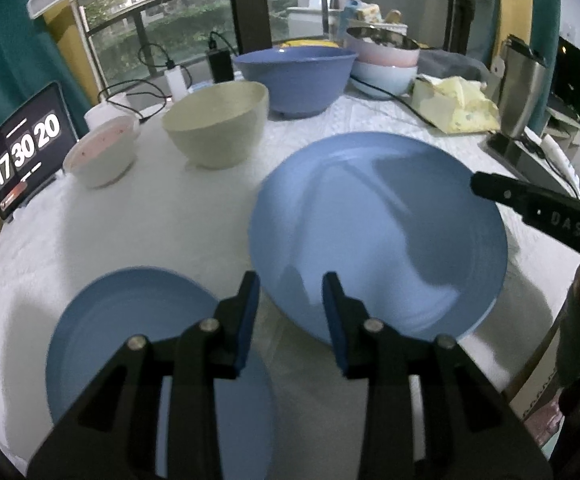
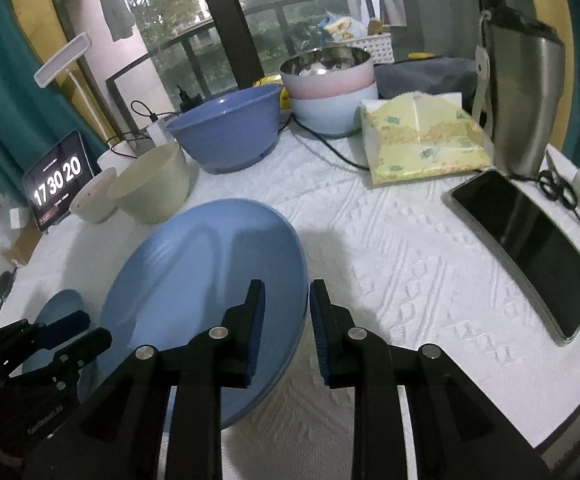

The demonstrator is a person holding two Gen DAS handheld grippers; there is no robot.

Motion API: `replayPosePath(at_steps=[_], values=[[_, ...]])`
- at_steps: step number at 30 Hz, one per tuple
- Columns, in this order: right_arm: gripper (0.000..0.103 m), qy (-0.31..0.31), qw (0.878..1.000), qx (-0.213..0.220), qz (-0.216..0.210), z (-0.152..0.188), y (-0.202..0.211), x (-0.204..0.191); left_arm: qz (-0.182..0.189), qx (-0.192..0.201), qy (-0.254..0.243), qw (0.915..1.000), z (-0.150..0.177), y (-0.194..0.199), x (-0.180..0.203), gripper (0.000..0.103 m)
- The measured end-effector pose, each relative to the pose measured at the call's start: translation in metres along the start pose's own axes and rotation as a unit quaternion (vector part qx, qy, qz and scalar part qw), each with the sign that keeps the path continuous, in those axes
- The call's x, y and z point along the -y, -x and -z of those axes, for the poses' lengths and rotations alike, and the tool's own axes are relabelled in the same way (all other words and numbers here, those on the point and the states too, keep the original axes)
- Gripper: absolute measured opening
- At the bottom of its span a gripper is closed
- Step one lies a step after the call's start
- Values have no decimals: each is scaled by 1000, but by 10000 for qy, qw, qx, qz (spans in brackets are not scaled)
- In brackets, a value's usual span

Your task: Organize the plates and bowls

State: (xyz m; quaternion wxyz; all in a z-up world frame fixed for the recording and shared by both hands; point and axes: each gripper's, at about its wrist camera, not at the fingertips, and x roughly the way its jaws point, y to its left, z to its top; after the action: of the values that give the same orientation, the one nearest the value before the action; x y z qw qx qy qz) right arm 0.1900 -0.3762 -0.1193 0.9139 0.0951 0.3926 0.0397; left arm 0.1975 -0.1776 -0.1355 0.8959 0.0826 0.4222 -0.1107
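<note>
A large blue plate is tilted, its right edge raised; it also shows in the right wrist view. My right gripper is shut on this plate's right rim, and its finger shows in the left wrist view. A smaller blue plate lies flat at the front left. My left gripper is open and empty, above the gap between the two plates. A cream bowl, a small white bowl and a big blue bowl stand behind.
Stacked pink and pale blue bowls stand at the back. A tissue pack, a steel tumbler and a phone are on the right. A tablet clock and cables are at the left. The table has a white cloth.
</note>
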Motion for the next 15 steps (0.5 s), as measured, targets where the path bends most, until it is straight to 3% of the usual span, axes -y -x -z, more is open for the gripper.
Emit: replayPosePath(at_steps=[8, 12, 15], values=[[26, 94, 9998, 123, 126, -4, 10, -12, 25, 295, 295, 9991, 3, 19, -22, 36], [26, 211, 9997, 119, 77, -3, 12, -27, 50, 419, 459, 9981, 8, 28, -36, 45], [27, 318, 9994, 97, 27, -1, 12, -40, 42, 489, 565, 9972, 11, 34, -48, 46]])
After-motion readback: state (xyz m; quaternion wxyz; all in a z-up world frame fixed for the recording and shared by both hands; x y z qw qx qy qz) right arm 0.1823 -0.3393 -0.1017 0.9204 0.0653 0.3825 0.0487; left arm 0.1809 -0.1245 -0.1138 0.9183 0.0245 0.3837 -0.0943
